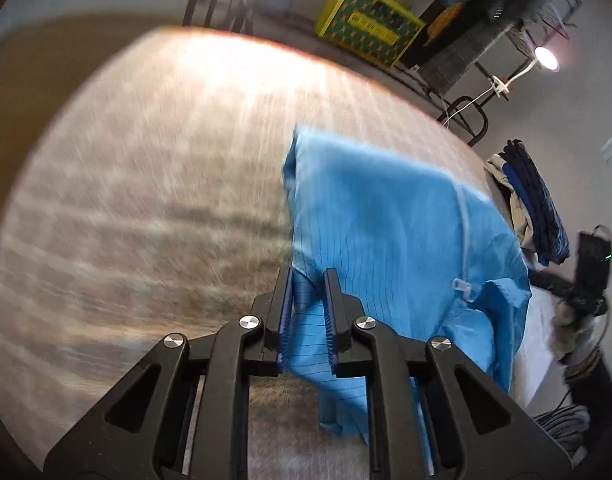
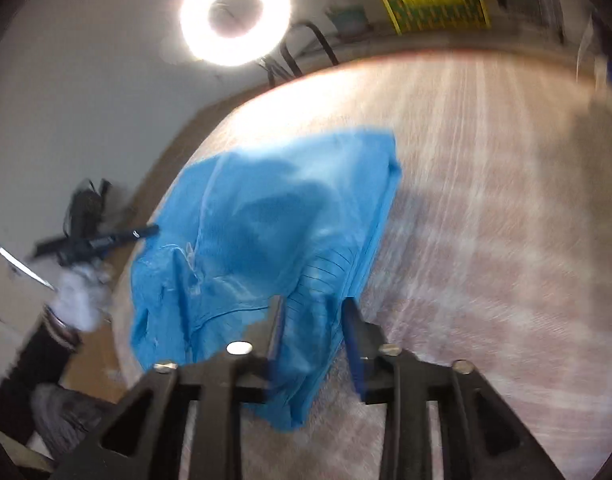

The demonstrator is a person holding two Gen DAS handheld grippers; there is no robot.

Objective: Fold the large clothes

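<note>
Both claws grip the blue garment [image 1: 394, 216] on the desk [image 1: 146, 168], left claw [image 1: 309, 280] clenched, right claw [image 2: 314, 312] looser; we judge a fold underway, needing even carrying across.

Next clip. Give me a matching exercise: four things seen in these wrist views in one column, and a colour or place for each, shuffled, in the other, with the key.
Things
1. garment
2. ring light
3. box
4. stack of folded clothes

Descriptions
A. yellow with a green pattern, beyond the table's far edge
B. bright white circle against the wall
C. light blue, lying on the table
D. dark blue and beige, at the table's right edge in the left wrist view

Pairs: 1-C, 2-B, 3-A, 4-D
</note>
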